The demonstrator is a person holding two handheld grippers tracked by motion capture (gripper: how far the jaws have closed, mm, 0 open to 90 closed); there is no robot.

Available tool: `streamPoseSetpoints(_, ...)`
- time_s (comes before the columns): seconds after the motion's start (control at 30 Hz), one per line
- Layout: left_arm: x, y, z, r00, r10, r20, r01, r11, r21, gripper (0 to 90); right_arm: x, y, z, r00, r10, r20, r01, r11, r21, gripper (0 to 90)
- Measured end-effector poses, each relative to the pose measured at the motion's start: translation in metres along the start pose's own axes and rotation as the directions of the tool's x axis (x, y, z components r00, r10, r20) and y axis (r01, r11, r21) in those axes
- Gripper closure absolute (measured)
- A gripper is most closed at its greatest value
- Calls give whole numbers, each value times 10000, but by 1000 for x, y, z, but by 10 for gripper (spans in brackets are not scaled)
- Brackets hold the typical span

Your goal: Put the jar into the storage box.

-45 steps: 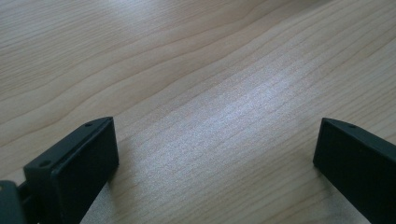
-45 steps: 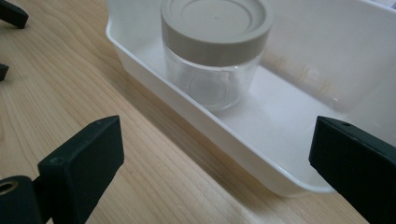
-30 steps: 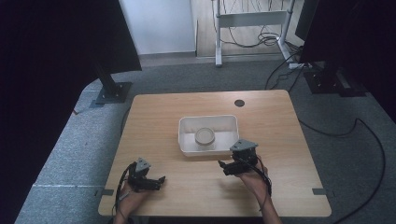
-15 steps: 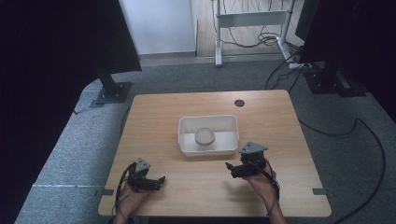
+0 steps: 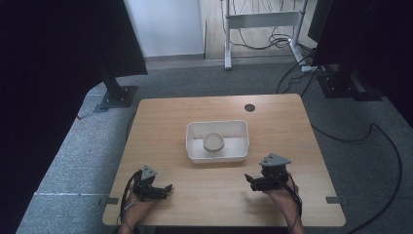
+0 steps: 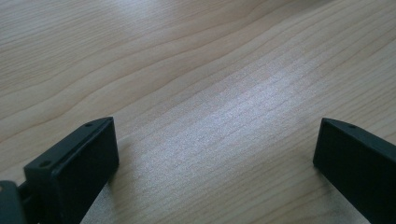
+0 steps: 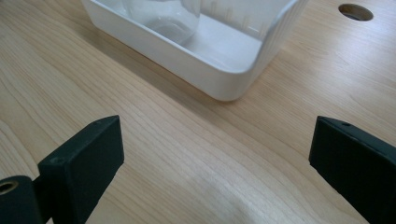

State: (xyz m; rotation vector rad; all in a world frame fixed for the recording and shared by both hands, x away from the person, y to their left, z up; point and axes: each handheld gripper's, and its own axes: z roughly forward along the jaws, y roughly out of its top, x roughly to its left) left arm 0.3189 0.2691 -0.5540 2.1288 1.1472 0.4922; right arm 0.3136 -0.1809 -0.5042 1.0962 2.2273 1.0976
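A white rectangular tray (image 5: pixel 195 153) stands in the middle of the wooden table (image 5: pixel 165 122), with a round clear jar (image 5: pixel 214 142) inside it. My left gripper (image 5: pixel 167 188) rests open near the front left edge, its jaws wide apart over bare wood (image 6: pixel 210 121). Near the front right, my right gripper (image 5: pixel 250 181) is open too, held low and apart from the tray. In the right gripper view the tray's near corner (image 7: pixel 224 84) and the jar (image 7: pixel 163 18) lie just beyond the jaws.
A round cable hole (image 5: pixel 250 107) sits near the table's far edge, also seen as the hole (image 7: pixel 356 11) in the right gripper view. Black stands (image 5: pixel 117 92) and cables (image 5: pixel 380 146) lie on the grey carpet around the table.
My right gripper has drawn back from the tray toward the front right of the table. The left gripper has stayed put.
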Motion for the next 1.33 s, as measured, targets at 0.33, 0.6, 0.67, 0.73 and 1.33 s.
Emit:
streamPoseSetpoints(0.33, -1, -1, -1, 10000, -56, -62, 56, 10000, -6, 0, -4, -21, -11, 9996, 157, 220, -159, 9998, 83, 27)
streamPoseSetpoints(0.6, -1, -1, -1, 9999, -64, -78, 64, 10000, -6, 0, -11, -41, -18, 9977, 508, 457, -518, 9984, 224, 27)
streamPoseSetpoints(0.67, -1, -1, -1, 9999, -63, -83, 63, 10000, -2, 0, -12, -45, -20, 9970, 563, 527, -578, 9979, 275, 27)
streamPoseSetpoints(0.73, -1, -1, -1, 9999, -57, -83, 57, 10000, 2, 0, -13, -49, -21, 9962, 659, 567, -678, 9972, 319, 27)
streamPoseSetpoints(1.33, -2, -1, -1, 10000, -46, -52, 46, 10000, 7, 0, -19, -77, -21, 9901, 1159, 795, -1239, 9868, 1043, 28)
